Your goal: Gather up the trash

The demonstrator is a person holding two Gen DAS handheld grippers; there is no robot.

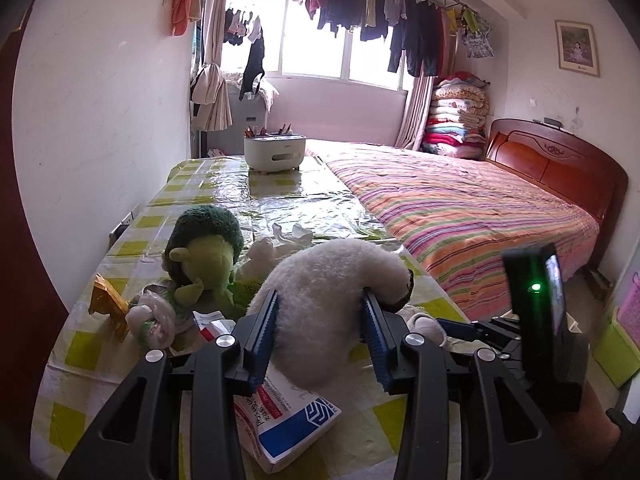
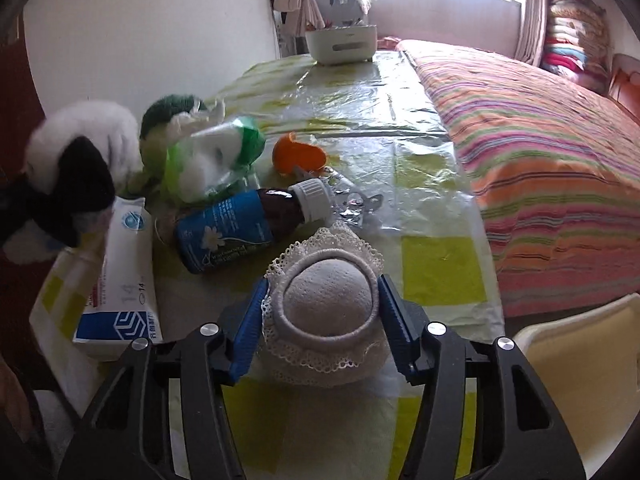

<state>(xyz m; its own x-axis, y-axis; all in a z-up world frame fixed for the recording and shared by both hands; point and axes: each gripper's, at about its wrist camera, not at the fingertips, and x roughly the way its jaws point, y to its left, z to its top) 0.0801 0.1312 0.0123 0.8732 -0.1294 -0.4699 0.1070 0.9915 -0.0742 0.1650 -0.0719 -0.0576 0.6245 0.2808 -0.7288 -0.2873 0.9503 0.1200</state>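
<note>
My left gripper (image 1: 320, 312) is shut on a white plush toy (image 1: 328, 292), held just above the table. My right gripper (image 2: 322, 300) is shut on a grey lace-trimmed hat (image 2: 328, 308) at the table's near edge. Ahead of the right gripper lie a brown bottle with a blue label (image 2: 248, 228), an orange peel (image 2: 296, 156), a crumpled green-and-white plastic bag (image 2: 216, 160) and crumpled foil (image 2: 356, 204). A white tissue pack (image 2: 124, 276) lies at left; it also shows under the plush in the left wrist view (image 1: 288, 420). Crumpled tissue (image 1: 292, 236) lies farther back.
A green plush toy (image 1: 204, 256) and a yellow toy (image 1: 108, 304) sit at left on the yellow-checked tablecloth (image 1: 280, 196). A white organizer box (image 1: 274, 152) stands at the far end. A striped bed (image 1: 460, 216) runs along the right. A cream chair (image 2: 580, 360) stands at near right.
</note>
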